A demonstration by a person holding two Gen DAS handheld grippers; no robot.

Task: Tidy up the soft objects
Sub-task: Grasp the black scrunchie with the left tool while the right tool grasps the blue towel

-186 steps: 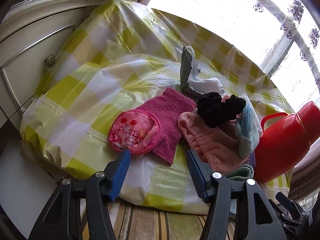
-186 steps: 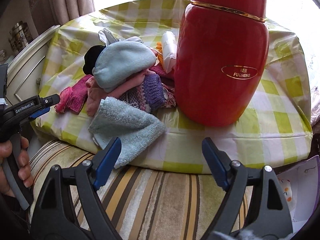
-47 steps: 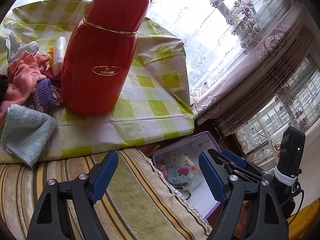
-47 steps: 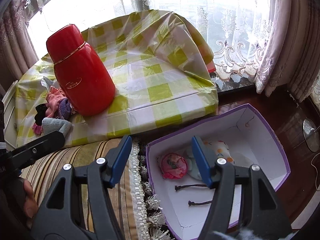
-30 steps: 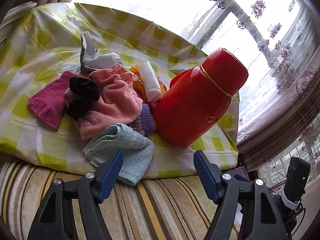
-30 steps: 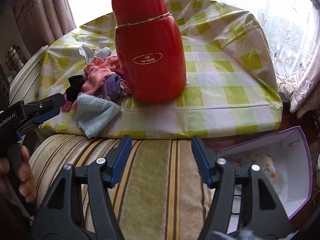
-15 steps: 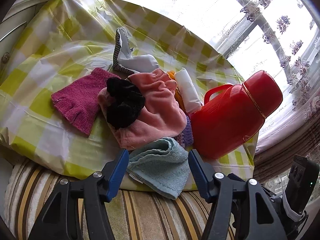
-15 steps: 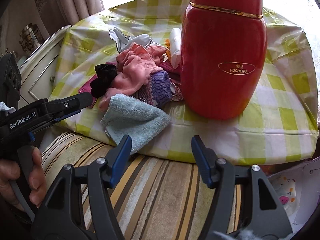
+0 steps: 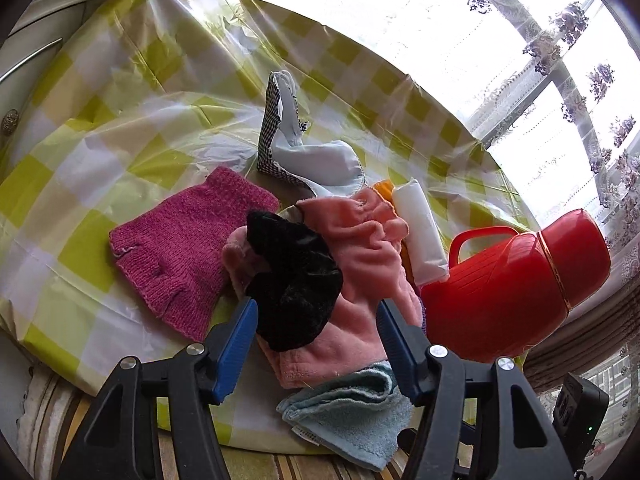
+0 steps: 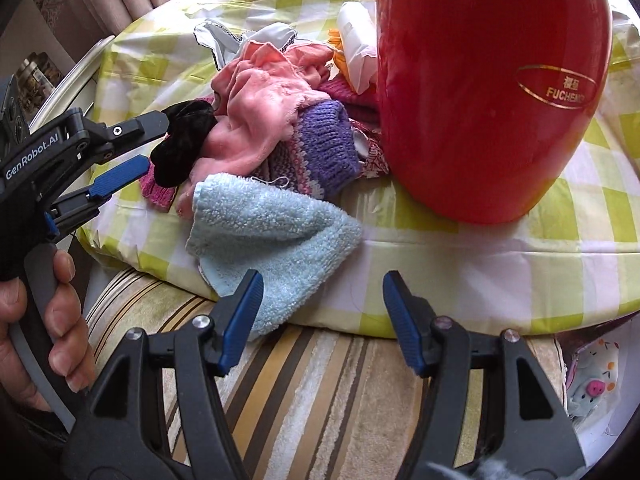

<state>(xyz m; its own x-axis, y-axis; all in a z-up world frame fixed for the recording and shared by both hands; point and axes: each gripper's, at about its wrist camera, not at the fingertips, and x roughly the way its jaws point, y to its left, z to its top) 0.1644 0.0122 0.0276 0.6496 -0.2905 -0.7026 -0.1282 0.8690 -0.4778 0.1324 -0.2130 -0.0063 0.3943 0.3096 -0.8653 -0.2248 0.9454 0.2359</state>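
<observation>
Two tongs, left (image 9: 316,316) and right (image 10: 322,292), both apart (empty), red flask (image 10: 484,92) crowding the cloth heap (image 10: 264,120).

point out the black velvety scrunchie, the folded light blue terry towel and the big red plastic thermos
black velvety scrunchie (image 9: 294,280), left wrist view, middle folds
folded light blue terry towel (image 10: 272,232), right wrist view, top face
big red plastic thermos (image 10: 480,100), right wrist view, body

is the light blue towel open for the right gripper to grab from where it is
Probably yes: the light blue towel hangs over the table's edge, uncovered, just ahead of the open right gripper, with nothing between.
</observation>
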